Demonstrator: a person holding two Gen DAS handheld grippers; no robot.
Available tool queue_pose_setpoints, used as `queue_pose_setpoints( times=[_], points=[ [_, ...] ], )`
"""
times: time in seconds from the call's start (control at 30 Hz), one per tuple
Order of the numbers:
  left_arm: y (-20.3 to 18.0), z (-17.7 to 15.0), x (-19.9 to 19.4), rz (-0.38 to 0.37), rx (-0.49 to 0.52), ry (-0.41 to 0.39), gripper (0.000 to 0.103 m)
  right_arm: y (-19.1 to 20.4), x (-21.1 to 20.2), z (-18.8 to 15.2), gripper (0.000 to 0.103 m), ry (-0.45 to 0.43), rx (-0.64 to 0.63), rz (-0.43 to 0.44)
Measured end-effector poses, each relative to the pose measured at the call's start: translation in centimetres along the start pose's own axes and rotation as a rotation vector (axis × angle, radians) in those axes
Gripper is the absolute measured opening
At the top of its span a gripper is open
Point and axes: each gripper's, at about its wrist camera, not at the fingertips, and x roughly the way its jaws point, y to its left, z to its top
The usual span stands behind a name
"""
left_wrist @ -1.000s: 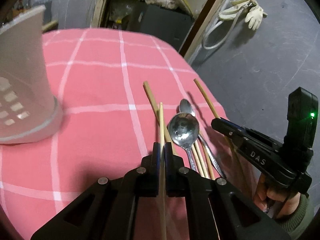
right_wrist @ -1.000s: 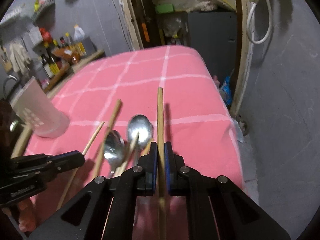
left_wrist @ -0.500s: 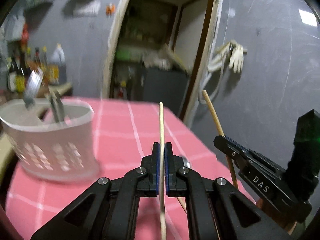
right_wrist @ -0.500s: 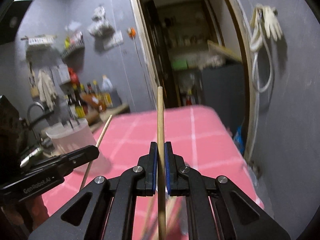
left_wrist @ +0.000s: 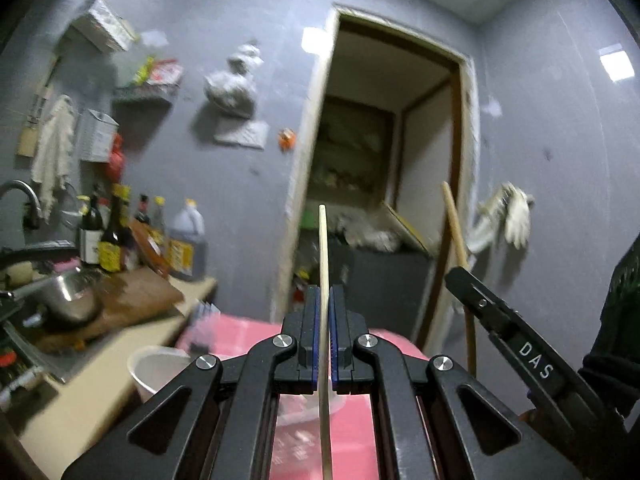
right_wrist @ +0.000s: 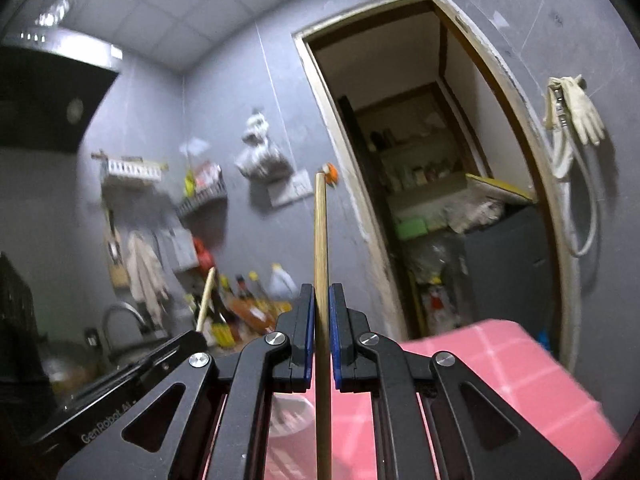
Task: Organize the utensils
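So both grippers have a chopstick each right now: the left gripper (left_wrist: pixel 324 312) is clenched on a pale thin chopstick (left_wrist: pixel 322 248), and the right gripper (right_wrist: pixel 319 312) is clamped on a darker, thicker stick (right_wrist: pixel 320 240). Each stick runs straight along the fingers and pokes out well past the tips, pointing roughly level at the grey wall and the doorway (left_wrist: pixel 384 184), nowhere near the table. Both are up in the air, clear of everything. In the left view you can also see the right gripper off to the side with its stick angled up. The white holder (left_wrist: pixel 156 368) sits low on the pink table (right_wrist: pixel 500 360), toward its left edge next to the counter (left_wrist: pixel 92 380), and it's mostly hidden behind the fingers in both views. Looks to me like the carry step, sticks picked up and on their way to the holder. Next move, I'd guess, needs each gripper tipped nose-down over the holder's mouth so the stick goes in end first, then let go. Tricky bit is that the sticks are long and the holder is barely visible, so lining the tip up with the rim is the thing to watch
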Motion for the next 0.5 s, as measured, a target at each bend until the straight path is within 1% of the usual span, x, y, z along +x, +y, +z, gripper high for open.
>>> queue_pose_setpoints(
  times=[0.13,0.2,0.27,0.4,0.5],
  points=[
    [5.4,2.2,0.2,0.046,-0.082,-0.057,0.002,0.7,2.5,-0.3,0.005,-0.049,0.045,0.052],
    [7.7,2.8,0.8,0.073,-0.121,-0.085,0.002,0.6,3.6,-0.5,0.005,-0.055,0.070,0.074],
    [9.5,3.4,1.4,0.097,-0.150,-0.098,0.002,0.3,5.0,-0.6,0.005,-0.055,0.093,0.074],
    [12.1,4.2,2.0,0.127,-0.205,-0.122,0.002,0.4,6.6,-0.8,0.005,-0.064,0.094,0.056],
    [12.6,4.1,2.2,0.152,-0.209,-0.147,0.002,0.2,7.5,-1.3,0.005,-0.068,0.087,0.039]
  ],
)
